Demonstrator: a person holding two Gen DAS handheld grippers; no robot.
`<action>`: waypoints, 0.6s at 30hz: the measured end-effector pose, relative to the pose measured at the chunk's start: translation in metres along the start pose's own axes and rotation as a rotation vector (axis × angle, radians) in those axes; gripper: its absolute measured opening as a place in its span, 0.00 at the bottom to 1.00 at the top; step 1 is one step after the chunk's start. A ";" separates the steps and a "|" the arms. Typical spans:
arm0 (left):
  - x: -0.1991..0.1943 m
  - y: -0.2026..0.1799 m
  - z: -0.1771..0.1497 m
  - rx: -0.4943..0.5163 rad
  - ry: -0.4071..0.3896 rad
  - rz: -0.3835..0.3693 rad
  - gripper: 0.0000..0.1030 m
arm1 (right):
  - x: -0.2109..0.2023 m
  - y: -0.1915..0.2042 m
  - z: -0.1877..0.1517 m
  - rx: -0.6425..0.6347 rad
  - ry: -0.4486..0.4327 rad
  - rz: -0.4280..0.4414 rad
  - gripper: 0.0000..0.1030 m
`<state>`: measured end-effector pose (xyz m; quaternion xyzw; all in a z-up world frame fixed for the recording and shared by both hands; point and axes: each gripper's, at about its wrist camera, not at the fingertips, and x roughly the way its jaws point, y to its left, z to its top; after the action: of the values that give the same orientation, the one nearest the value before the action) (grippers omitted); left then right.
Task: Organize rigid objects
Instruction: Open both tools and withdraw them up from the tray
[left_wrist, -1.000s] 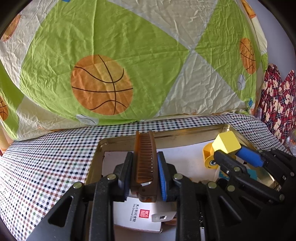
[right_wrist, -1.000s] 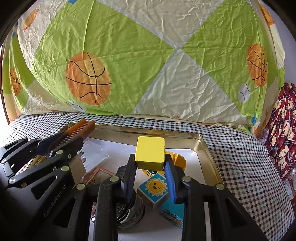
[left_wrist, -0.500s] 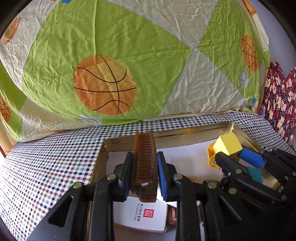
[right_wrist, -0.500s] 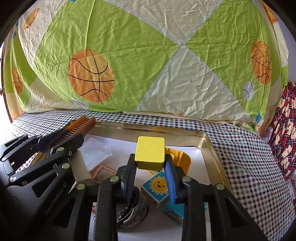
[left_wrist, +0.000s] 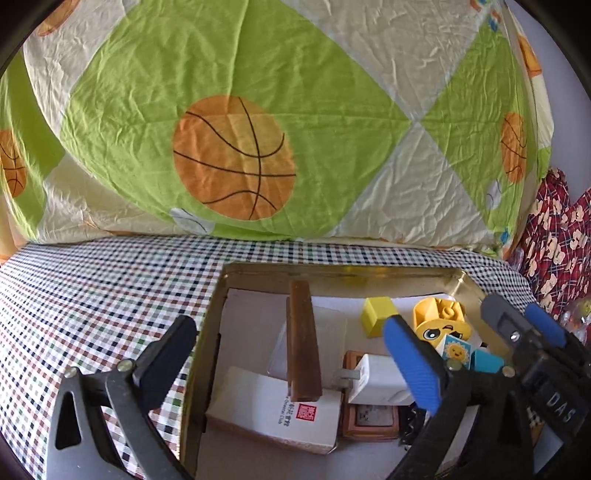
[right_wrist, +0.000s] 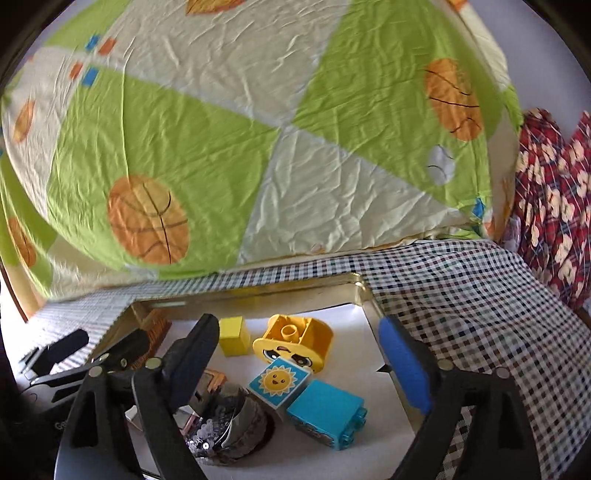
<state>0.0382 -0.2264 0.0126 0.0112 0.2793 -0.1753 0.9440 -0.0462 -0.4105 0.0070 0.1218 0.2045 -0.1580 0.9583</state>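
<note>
A gold tray lies on the checkered cloth. The brown comb lies in it across a clear case and a white box. The yellow cube sits on the tray floor beside a yellow face block. My left gripper is open and empty above the comb. My right gripper is open and empty above the blocks; its fingers show at the right of the left wrist view.
The tray also holds a sun-picture block, a blue brick, a white charger, a brown frame and a sequined pouch. A basketball-print quilt rises behind. Red patterned cloth lies at right.
Both grippers opened. The comb dropped from the left gripper onto the boxes in the tray. The yellow cube dropped from the right gripper onto the tray floor. Both grippers have pulled back.
</note>
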 end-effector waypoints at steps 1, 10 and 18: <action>-0.002 -0.002 -0.001 0.025 -0.007 0.012 0.99 | -0.001 0.000 0.000 0.004 -0.004 -0.004 0.89; -0.025 -0.006 -0.007 0.089 -0.111 0.064 1.00 | -0.028 0.005 -0.005 -0.010 -0.105 -0.036 0.89; -0.039 0.001 -0.009 0.062 -0.173 0.073 1.00 | -0.054 0.023 -0.010 -0.059 -0.196 -0.089 0.89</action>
<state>0.0029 -0.2114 0.0254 0.0353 0.1905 -0.1498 0.9695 -0.0885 -0.3726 0.0249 0.0684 0.1197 -0.2053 0.9689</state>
